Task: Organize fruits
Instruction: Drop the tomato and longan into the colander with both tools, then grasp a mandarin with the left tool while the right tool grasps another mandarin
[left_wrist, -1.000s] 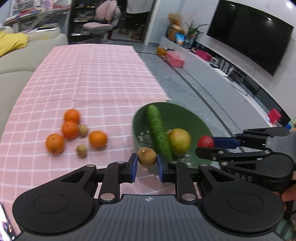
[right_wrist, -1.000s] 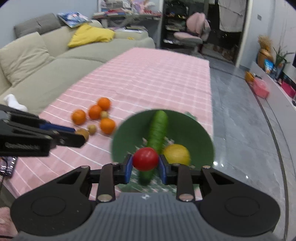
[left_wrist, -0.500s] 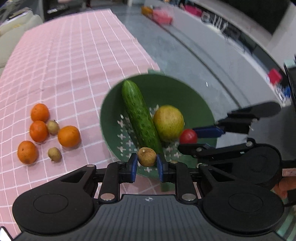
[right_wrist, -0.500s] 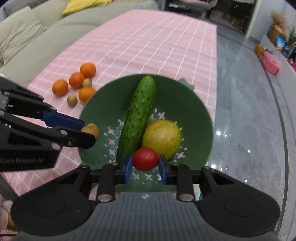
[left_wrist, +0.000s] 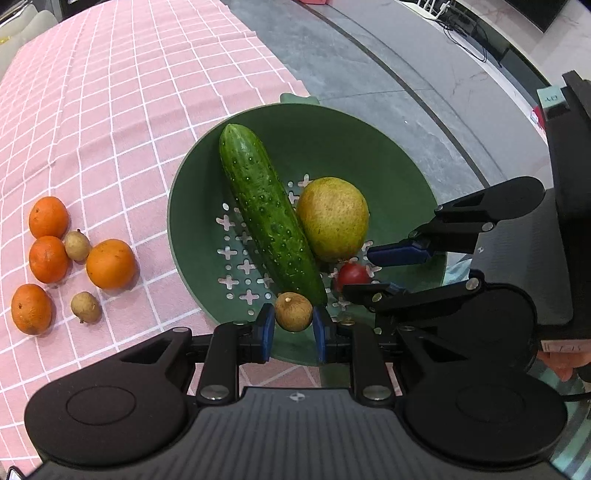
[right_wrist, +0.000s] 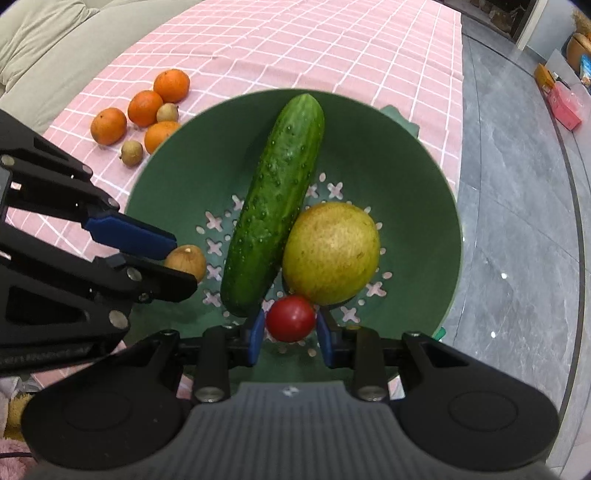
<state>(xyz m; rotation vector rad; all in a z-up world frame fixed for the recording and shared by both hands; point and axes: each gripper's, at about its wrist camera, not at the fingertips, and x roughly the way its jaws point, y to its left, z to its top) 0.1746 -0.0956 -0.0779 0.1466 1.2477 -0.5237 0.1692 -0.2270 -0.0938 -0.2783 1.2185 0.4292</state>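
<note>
Left wrist view — left gripper (left_wrist: 293, 325), blue pads either side of a small brown longan (left_wrist: 294, 311); whether the pads touch the fruit or stand just clear of it cannot be told, and the same holds for whether the fruit rests on anything. The longan sits over the near inner slope of a green colander bowl (left_wrist: 388, 147), just beside the near end of a cucumber (left_wrist: 267, 218). Bowl contents: cucumber lying lengthwise across the perforated floor; a yellow-green pear (left_wrist: 332, 218) touching its right flank. Right wrist view — right gripper (right_wrist: 290, 334), pads flanking a red tomato (right_wrist: 291, 318) with slight gaps visible on both sides; grip or release cannot be told. The tomato lies at the near floor of the bowl, against the pear and near the cucumber's end. Loose stock on the pink checked tablecloth (left_wrist: 129, 92), left of the bowl: four oranges (left_wrist: 110, 263) in a cluster, with two more longans (left_wrist: 85, 307) among them. Beyond the table edge: grey tiled floor (left_wrist: 369, 74).
</note>
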